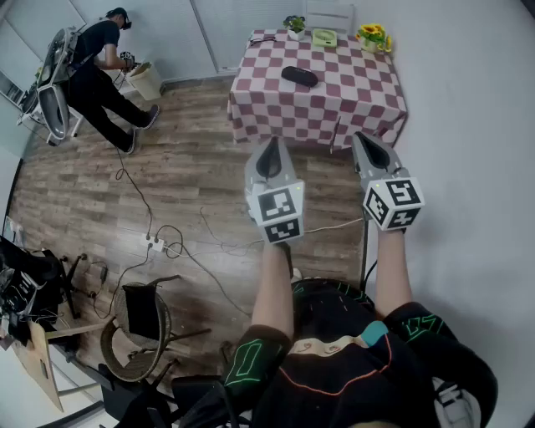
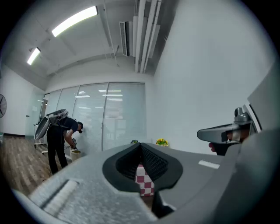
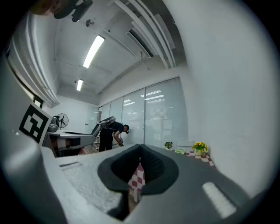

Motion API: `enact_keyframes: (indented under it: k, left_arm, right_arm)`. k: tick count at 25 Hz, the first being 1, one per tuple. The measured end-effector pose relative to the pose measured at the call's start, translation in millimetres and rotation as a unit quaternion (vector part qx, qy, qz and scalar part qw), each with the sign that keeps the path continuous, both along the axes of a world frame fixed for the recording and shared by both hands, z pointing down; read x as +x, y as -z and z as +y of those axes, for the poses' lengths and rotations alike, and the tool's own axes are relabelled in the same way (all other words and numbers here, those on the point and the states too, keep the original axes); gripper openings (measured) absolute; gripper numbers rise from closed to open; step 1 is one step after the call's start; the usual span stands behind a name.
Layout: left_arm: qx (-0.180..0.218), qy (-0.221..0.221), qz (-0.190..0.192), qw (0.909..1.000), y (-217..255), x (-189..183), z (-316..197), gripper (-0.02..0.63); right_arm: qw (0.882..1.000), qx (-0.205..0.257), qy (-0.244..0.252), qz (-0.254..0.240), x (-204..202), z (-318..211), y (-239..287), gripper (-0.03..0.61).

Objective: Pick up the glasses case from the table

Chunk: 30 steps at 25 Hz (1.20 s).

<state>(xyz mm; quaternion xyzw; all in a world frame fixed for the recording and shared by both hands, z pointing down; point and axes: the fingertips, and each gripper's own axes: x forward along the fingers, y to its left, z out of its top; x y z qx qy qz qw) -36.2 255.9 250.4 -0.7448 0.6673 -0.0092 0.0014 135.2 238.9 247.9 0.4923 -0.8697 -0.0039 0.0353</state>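
The black glasses case (image 1: 299, 76) lies on a table with a red-and-white checked cloth (image 1: 351, 92) across the room. My left gripper (image 1: 270, 144) and right gripper (image 1: 365, 135) are held level side by side, pointing toward the table and well short of it. Both have their jaws shut with nothing between them. In the left gripper view only a strip of the checked cloth (image 2: 144, 181) shows past the left gripper (image 2: 141, 146). The right gripper view gives the same narrow strip of cloth (image 3: 137, 178) past the right gripper (image 3: 140, 148). The case is hidden in both gripper views.
On the table's far edge stand a small green plant (image 1: 294, 25), a green dish (image 1: 324, 38) and yellow flowers (image 1: 372, 36). A person (image 1: 100, 63) bends over a bin (image 1: 146, 81) at the back left. Cables and a power strip (image 1: 159, 245) lie on the wood floor; a chair (image 1: 142, 322) is near left.
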Motion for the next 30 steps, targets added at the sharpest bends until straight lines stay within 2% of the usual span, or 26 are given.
enact_keyframes:
  k: [4, 8, 13, 19, 30]
  left_arm:
    - [0.011, -0.005, -0.011, 0.9999, 11, -6, -9, 0.009]
    - [0.017, -0.011, -0.012, 0.9997, 19, -25, -20, 0.009]
    - [0.021, 0.003, 0.002, 0.9998, 21, -49, -32, 0.009]
    - [0.032, -0.019, 0.005, 0.9993, 25, -39, -50, 0.009]
    - [0.01, -0.065, 0.013, 0.9977, 9, -7, -66, 0.009]
  right_arm:
    - [1.0, 0.005, 0.001, -0.005, -11, -11, 6, 0.004]
    - [0.997, 0.043, -0.019, -0.064, -16, -19, 28, 0.005]
    - [0.998, 0.048, -0.027, -0.041, -18, -31, 28, 0.005]
    - [0.996, 0.057, -0.047, -0.04, -10, -39, 34, 0.005]
    - [0.996, 0.049, -0.066, -0.03, 17, -34, 25, 0.025]
